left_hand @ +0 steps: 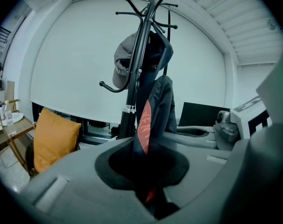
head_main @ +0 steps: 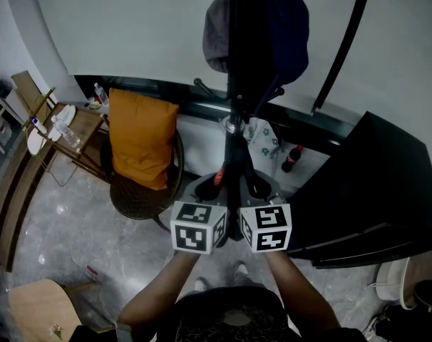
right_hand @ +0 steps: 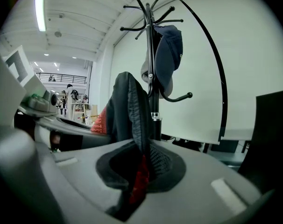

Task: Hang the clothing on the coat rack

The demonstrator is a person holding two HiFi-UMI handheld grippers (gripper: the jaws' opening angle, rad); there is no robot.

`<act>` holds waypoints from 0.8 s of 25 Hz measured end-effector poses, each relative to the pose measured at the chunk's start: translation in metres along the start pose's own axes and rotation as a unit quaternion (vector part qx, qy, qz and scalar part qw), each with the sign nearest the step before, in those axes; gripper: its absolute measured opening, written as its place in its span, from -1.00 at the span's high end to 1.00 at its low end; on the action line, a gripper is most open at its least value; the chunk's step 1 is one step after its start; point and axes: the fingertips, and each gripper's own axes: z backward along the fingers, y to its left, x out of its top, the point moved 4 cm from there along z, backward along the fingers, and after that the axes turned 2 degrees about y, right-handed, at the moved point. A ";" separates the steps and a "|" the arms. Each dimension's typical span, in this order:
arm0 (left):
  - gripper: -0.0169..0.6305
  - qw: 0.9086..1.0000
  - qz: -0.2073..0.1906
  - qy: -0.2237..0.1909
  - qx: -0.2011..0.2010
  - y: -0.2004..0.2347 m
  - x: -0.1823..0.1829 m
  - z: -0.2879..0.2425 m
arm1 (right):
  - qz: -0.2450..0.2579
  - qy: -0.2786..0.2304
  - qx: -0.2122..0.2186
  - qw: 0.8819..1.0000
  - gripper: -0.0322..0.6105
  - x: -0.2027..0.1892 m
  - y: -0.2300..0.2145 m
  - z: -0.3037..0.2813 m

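**Head view.** Standing right at the coat rack (head_main: pixel 234 120), looking down along its pole. Holding the garment (head_main: pixel 219 178) up between left gripper (head_main: pixel 214 191) and right gripper (head_main: pixel 257 189), side by side, just in front of the pole's lower part. Judged as the carry-and-lift step: garment not yet on any hook. Up top, a grey cap (head_main: pixel 214 27) and a navy cap (head_main: pixel 287 27) already hanging. Off to the left, an orange cushion (head_main: pixel 140 144) on a chair (head_main: pixel 130 198), well apart from the work.

**Left gripper view.** Jaws pinched almost together on the garment (left_hand: pixel 144 125), with a fold of dark fabric and an orange-red mesh strip rising out of the gap. Limp, thin and bunched; likely to sag and slide once loosened. Behind it the coat rack (left_hand: pixel 134 69), with the grey cap (left_hand: pixel 122 64) on an upper arm and one curved lower hook (left_hand: pixel 109 86) bare.

**Right gripper view.** Jaws likewise closed on the same garment (right_hand: pixel 130 111), its dark ribbed edge upright and red showing low in the gap. Another bare lower hook (right_hand: pixel 181 97) right of the pole, under the navy cap (right_hand: pixel 172 45).

**Next, as a judgement.** Raise both together, spread the fabric to find a collar or loop, drop it over a bare hook, then ease the jaws apart. Cannot tell the kind of garment.
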 end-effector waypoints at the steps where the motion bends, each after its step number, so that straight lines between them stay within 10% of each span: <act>1: 0.83 1.000 -0.001 -0.001 -0.002 -0.001 -0.001 0.001 | -0.001 0.001 -0.001 1.000 0.83 0.000 0.001 0.002; 20: 0.74 0.998 -0.006 -0.017 -0.063 -0.001 -0.002 0.043 | -0.025 -0.004 -0.061 0.998 0.69 0.000 0.024 0.038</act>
